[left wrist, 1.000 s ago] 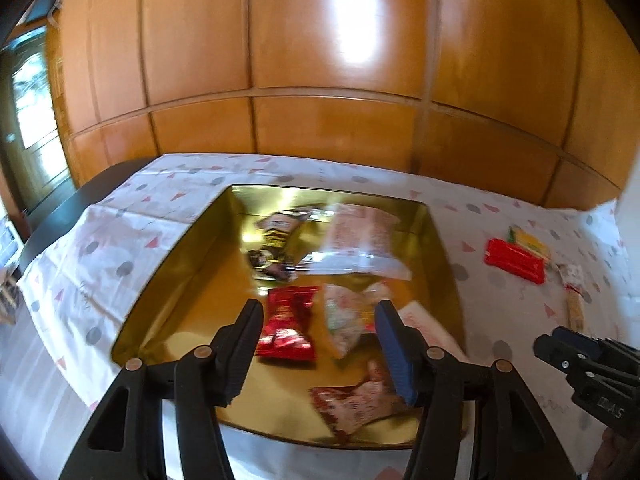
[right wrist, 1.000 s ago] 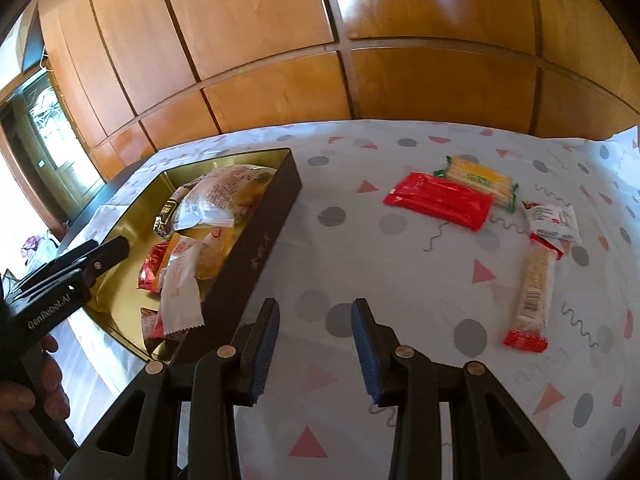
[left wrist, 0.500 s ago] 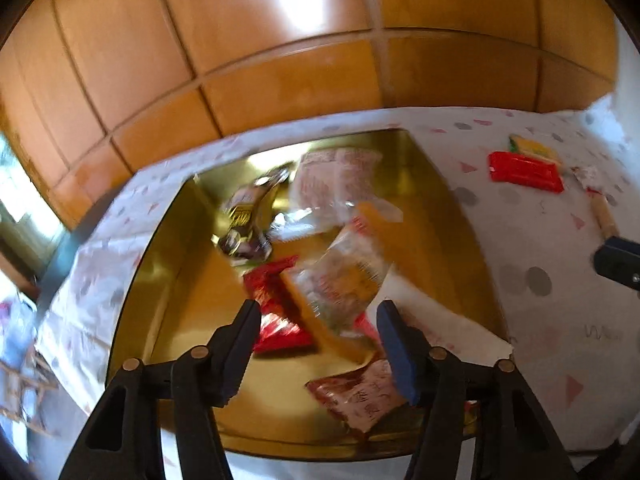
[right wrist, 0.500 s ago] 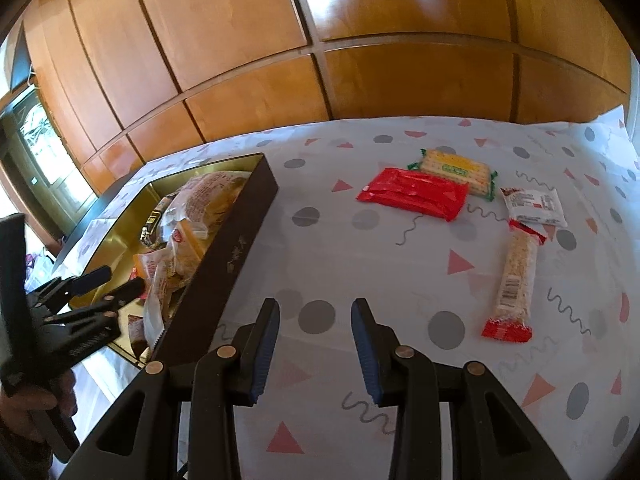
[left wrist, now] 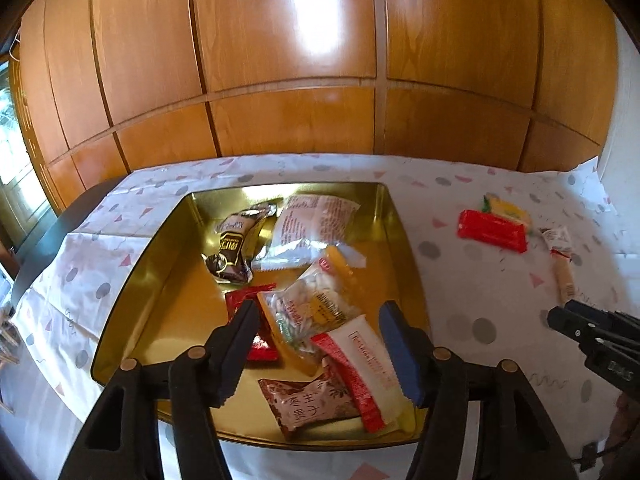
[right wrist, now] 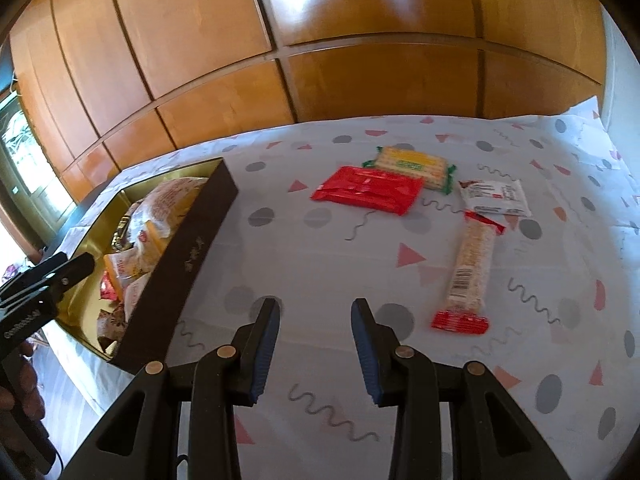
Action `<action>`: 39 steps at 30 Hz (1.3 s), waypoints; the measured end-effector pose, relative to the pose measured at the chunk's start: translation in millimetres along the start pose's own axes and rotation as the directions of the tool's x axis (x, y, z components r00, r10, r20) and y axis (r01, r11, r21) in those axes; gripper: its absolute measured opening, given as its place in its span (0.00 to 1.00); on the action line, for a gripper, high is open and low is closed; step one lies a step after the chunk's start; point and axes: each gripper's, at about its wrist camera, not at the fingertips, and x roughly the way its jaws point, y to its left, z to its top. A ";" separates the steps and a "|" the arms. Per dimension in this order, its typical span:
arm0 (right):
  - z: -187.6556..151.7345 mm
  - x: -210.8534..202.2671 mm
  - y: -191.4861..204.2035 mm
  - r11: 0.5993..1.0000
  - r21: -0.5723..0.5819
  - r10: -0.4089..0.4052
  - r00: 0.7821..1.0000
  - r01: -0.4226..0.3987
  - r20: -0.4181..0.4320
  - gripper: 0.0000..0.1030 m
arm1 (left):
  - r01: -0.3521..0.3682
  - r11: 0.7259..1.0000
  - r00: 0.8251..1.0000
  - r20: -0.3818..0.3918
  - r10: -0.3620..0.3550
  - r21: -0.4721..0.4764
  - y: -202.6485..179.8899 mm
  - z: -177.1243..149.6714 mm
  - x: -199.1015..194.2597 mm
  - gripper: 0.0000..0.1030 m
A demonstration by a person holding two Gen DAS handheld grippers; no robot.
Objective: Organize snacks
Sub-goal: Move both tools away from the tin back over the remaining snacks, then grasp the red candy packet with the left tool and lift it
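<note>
My left gripper (left wrist: 320,312) hovers over the near end of the gold tray (left wrist: 188,216), its jaws opening and pressing on nothing. Below it lie a clear bag of white pieces (left wrist: 308,312), a red packet (left wrist: 244,300), a white-and-red packet (left wrist: 360,360) and a brown-red packet (left wrist: 308,404). Farther back are a dark brown packet (left wrist: 234,248) and a pale printed bag (left wrist: 312,224). My right gripper (right wrist: 316,306) is open and empty above the cloth. Ahead of it lie a long cereal bar (right wrist: 470,272), a red packet (right wrist: 368,190), a yellow cracker pack (right wrist: 412,164) and a white sachet (right wrist: 494,198).
A patterned cloth (right wrist: 320,264) covers the table. The tray's dark outer wall (right wrist: 188,256) stands just left of my right gripper. Wooden panelling (left wrist: 288,120) rises behind the table. A hand (right wrist: 20,392) holds the left gripper's handle. A window is at far left.
The left jaws have spread wider, and the clear bag and white-and-red packet now lie flat in the tray. The right gripper has shifted toward the loose snacks, still open and empty.
</note>
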 end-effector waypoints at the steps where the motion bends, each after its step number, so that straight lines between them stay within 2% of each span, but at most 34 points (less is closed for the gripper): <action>1: -0.2 -1.3 -2.7 1.000 0.001 -0.008 1.000 0.008 0.004 0.36 | 0.004 1.000 1.000 0.001 -0.004 0.000 -0.3 1.1 -0.1 0.65; 11: -2.5 -12.2 -42.8 0.993 0.056 -0.102 0.994 0.100 0.025 0.37 | 0.042 0.999 0.999 0.008 -0.042 0.024 -16.4 4.5 -7.8 0.65; 18: -9.9 -22.2 -87.5 0.971 0.134 -0.202 0.979 0.198 0.017 0.37 | 0.066 0.997 0.998 0.005 -0.066 0.048 -27.5 5.1 -9.1 0.65; 24: -9.2 -30.7 -125.5 0.931 0.175 -0.331 0.943 0.322 0.025 0.37 | 0.094 0.993 0.996 -0.008 -0.094 0.070 -38.7 6.6 -8.0 0.65; 30: -3.7 -21.7 -171.9 0.863 0.236 -0.460 0.888 0.446 0.007 0.37 | 0.134 0.987 0.991 -0.028 -0.132 0.093 -53.9 10.4 -4.7 0.65; 35: -8.6 -2.6 -201.0 0.821 0.261 -0.515 0.856 0.507 -0.044 0.37 | 0.171 0.977 0.985 -0.045 -0.167 0.124 -73.0 15.5 -1.8 0.65; 36: -11.7 1.9 -206.5 0.817 0.267 -0.516 0.855 0.511 -0.059 0.37 | 0.189 0.974 0.982 -0.055 -0.183 0.127 -78.1 17.5 -0.1 0.65; 39: -16.3 2.7 -210.7 0.819 0.279 -0.516 0.856 0.501 -0.022 0.42 | 0.216 0.967 0.976 -0.071 -0.208 0.138 -93.1 23.6 4.9 0.66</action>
